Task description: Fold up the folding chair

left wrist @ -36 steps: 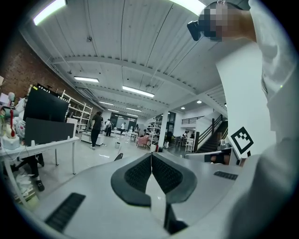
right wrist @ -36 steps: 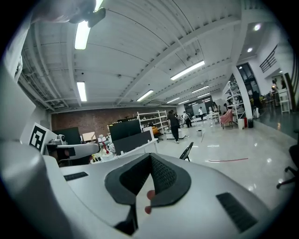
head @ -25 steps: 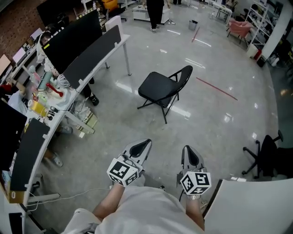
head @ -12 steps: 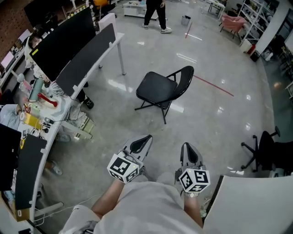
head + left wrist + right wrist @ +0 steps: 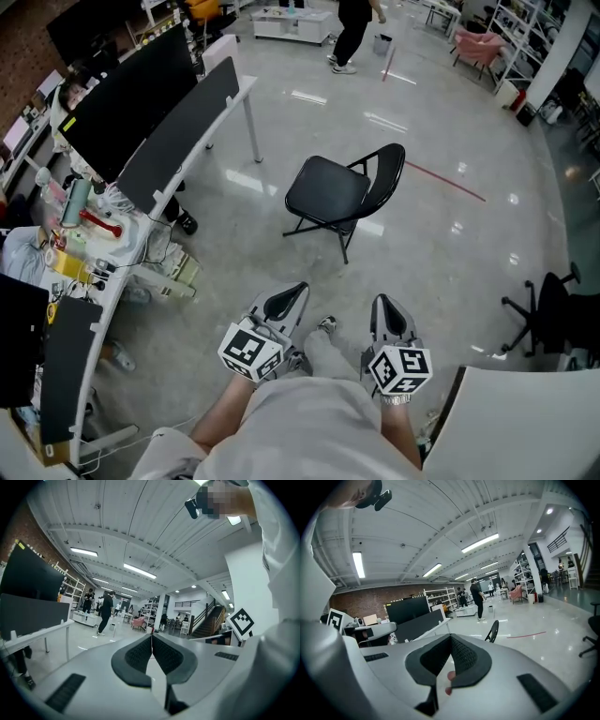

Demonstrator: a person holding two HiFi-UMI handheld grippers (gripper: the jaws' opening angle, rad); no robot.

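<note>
"Someone in dark clothes (image 5: 354, 26) at the far end has walked across to the right since a second ago, and the wearer's shoe (image 5: 325, 324) has stepped out between the two grippers."

"And the folding chair (image 5: 345, 191)?"

"It stands open on the glossy floor (image 5: 450, 253), seat flat, backrest on the far right side. Nobody is touching it."

"How close are the grippers to it?"

"Well apart from it. Both are held low in front of the person's body, and the chair stands out ahead of them, roughly in line with the gap between the two."

"What are the jaws doing?"

"The left gripper (image 5: 296, 291) has its jaws pressed together with nothing in them. The right gripper (image 5: 385, 305) is the same: pads meeting, empty."

"Does either camera on them catch the chair?"

"The right gripper view shows its dark backrest just above and to the right of the jaw tips, far off. The left gripper view shows none of it."

"Anything near the chair?"

"A long white desk (image 5: 246, 86) with dark screens runs along its left, a little way off."
</note>
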